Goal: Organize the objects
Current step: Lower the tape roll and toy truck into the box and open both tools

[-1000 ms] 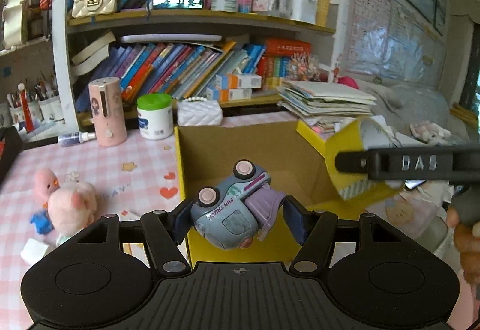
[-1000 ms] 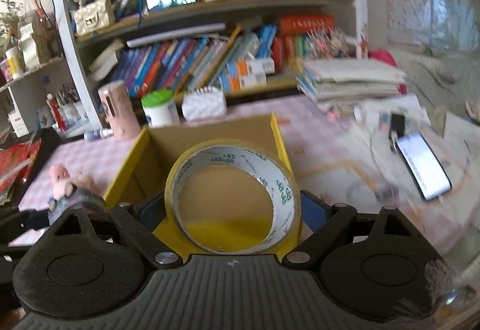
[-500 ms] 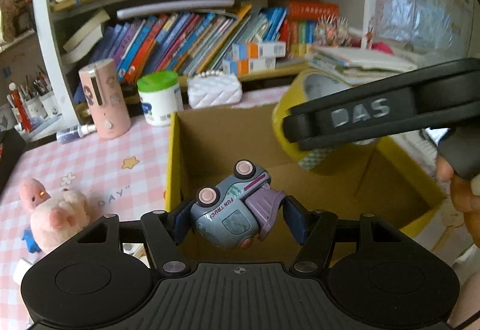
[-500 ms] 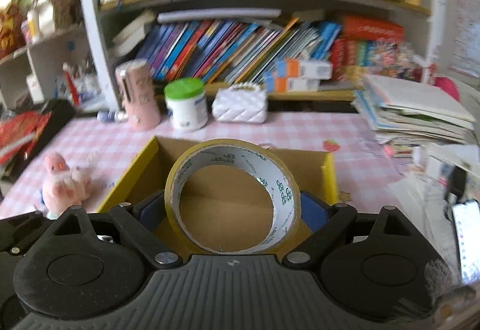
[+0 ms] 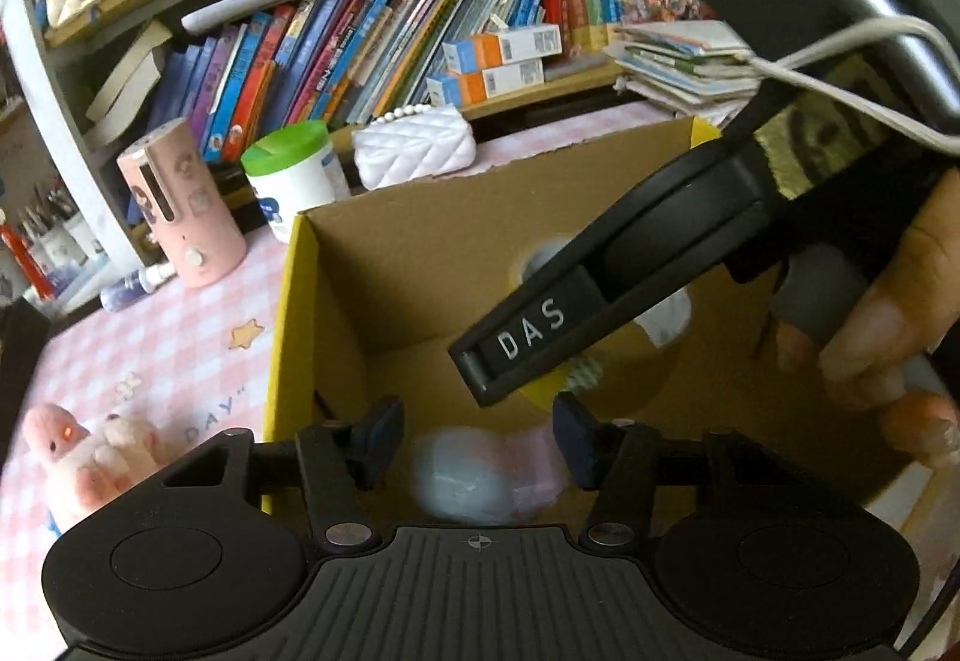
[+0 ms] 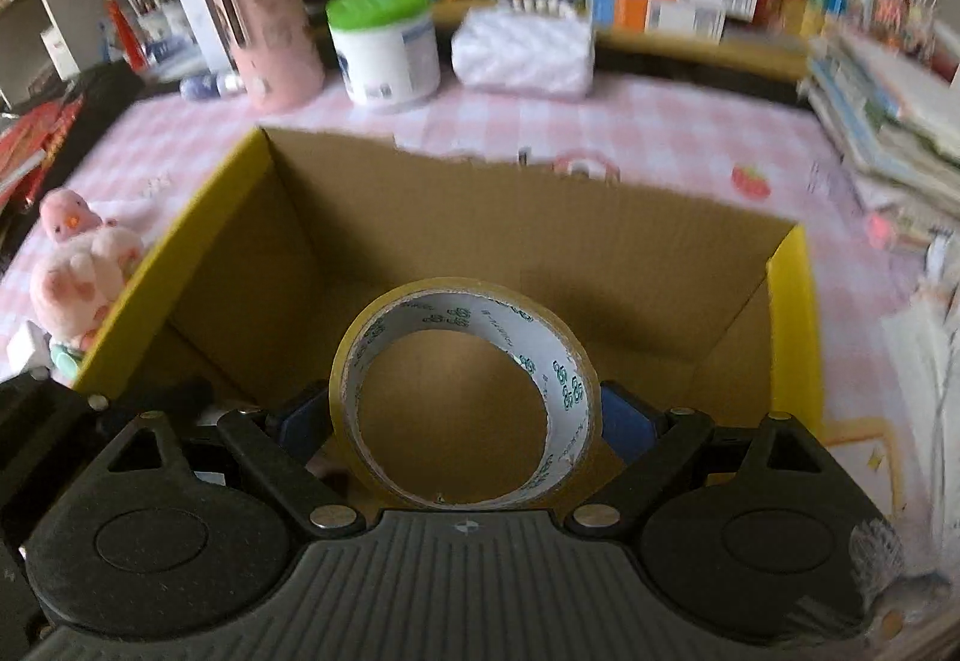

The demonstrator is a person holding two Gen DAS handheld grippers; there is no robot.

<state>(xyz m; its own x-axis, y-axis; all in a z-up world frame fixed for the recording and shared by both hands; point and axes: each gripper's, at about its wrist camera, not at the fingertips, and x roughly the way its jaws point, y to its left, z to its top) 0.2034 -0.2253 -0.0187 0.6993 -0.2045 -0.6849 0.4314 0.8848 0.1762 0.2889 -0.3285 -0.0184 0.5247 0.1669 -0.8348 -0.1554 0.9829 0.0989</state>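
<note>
An open cardboard box (image 6: 540, 217) with yellow flaps sits mid-desk (image 6: 660, 120) on a pink checked cloth. The right gripper (image 6: 465, 415) hangs over the near side of the box, tipped down into it. Its fingers (image 6: 624, 415) are spread wide and clamped on a roll of tape (image 6: 564, 379), one pad against each side of the ring. The roll stands on edge, its hole facing the camera, above the bare box floor. The left wrist view shows this gripper from the side, crossing over the box with a hand (image 5: 888, 313) around its grip. The left gripper (image 5: 474, 421) points down over the near left part of the box. Its fingers have just been closing, yet they grasp nothing. A toy car (image 5: 480, 475), smeared into a pale blue and pink blur, shows in the gap between them and lower down, inside the box, with clear space at the left finger. Whether it touches the box floor cannot be told. A pink plush (image 6: 78, 277) sits near the desk's left edge, just beside the box's left wall. Along the back edge stand a pink cylinder (image 6: 270, 30), a green-lidded tub (image 6: 387, 48) and a white quilted purse (image 6: 522, 51), under shelves of books. A stack of booklets (image 6: 888, 108) lies at the right edge.
</note>
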